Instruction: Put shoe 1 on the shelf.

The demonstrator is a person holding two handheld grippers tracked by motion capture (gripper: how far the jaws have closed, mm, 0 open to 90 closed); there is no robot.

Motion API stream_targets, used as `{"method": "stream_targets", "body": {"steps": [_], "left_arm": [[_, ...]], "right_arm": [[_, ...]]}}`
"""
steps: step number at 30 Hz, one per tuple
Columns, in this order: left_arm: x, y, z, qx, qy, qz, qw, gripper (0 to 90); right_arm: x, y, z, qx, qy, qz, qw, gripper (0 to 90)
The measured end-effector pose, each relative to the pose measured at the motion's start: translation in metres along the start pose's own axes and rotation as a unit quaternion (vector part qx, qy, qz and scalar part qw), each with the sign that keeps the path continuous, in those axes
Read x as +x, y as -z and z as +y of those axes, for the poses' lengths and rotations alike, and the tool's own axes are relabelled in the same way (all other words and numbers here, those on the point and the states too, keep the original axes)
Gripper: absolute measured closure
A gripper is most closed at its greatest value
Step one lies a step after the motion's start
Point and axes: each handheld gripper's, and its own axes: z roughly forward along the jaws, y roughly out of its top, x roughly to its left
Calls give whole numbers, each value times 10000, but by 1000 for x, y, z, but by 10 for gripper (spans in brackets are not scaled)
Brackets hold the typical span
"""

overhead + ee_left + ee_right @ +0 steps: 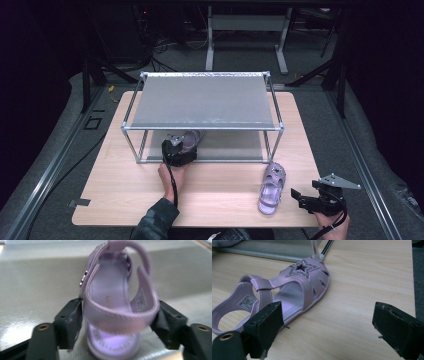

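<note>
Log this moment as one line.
left gripper: jaws around sandal heel, on rack lower shelf | right gripper: open beside second sandal on table

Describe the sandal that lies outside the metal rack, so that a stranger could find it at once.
Look at the wooden table with the metal rack on it. In front of the rack's right corner, on the bare wood, lies a lilac sandal, beside the open right gripper. Unlike the other sandal, which sits on the rack's lower shelf between the jaws of the left gripper, it lies free and shows a glittering star on its toe.
</note>
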Motion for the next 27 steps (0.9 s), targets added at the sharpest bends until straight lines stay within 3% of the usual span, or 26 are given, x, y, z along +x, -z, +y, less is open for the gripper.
{"method": "stream_targets", "body": {"steps": [2,5,9,17,20,27], "left_arm": [[1,9,1,-103,-80,-69,9999,290],[2,11,2,-48,-173,-135,9997,358],[2,7,0,-21,-122,-146,9998,382],[-5,3,0,-110,222,-264,9993,467],[-9,1,1,-70,189,-295,9994,477],[-14,-2,2,-118,362,-390,9985,491]], "right_arm": [[0,-1,0,-72,-4,-11,10000,93],[1,-1,0,-58,-13,-13,10000,94],[2,-1,1,-70,-4,6,10000,95],[2,-1,2,-77,-3,-10,10000,96],[3,0,3,-29,13,-16,10000,96],[3,-2,3,-87,-3,6,10000,96]]}}
